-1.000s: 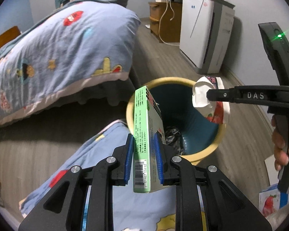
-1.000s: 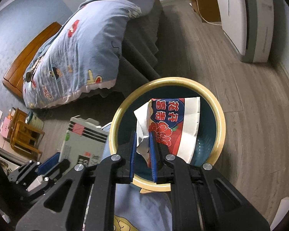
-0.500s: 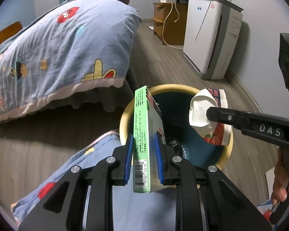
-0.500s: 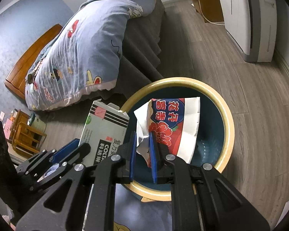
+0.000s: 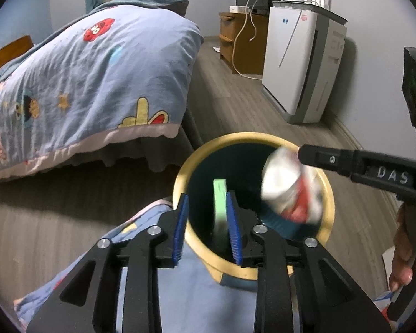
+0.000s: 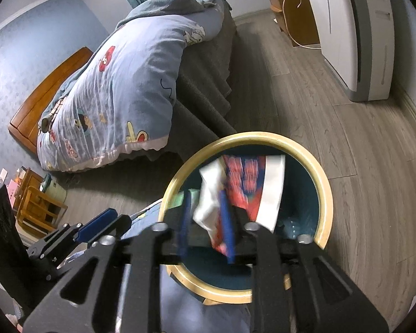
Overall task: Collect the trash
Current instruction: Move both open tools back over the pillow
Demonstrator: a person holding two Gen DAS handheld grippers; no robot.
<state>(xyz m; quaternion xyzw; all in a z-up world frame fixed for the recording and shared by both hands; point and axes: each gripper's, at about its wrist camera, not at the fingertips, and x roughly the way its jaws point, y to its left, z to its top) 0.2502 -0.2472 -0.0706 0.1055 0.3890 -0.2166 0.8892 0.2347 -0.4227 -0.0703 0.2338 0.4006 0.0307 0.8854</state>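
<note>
A green carton (image 5: pixel 220 208) hangs edge-on inside the mouth of a round bin (image 5: pixel 327 194), blurred as it drops. The bin has a yellow rim and a dark teal inside, and it stands on a grey wood floor (image 5: pixel 230 102). To the right of the carton, a crumpled red, white and blue wrapper (image 5: pixel 288 188) is also blurred, over the bin's right side.

The left gripper (image 5: pixel 206 226) sits at the near edge of the bin. Its blue pads have just been opening and now stand apart. The carton is between them, close against the right pad and clear of the left one, so it is no longer clamped.

The right gripper (image 6: pixel 205 229) reaches in from the right, held by a person's hand (image 5: pixel 405 252). Its jaws have just been opening too. The wrapper (image 6: pixel 246 188) lies loose between the parted pads, above the bin (image 6: pixel 326 202).

A patch of light blue printed cloth (image 5: pixel 202 294) lies under both grippers, just near the bin. Farther left, a bed carries a blue cartoon-print duvet (image 5: pixel 91 77). A white air purifier (image 5: pixel 302 63) stands against the far right wall, beside a wooden cabinet (image 5: pixel 241 41).
</note>
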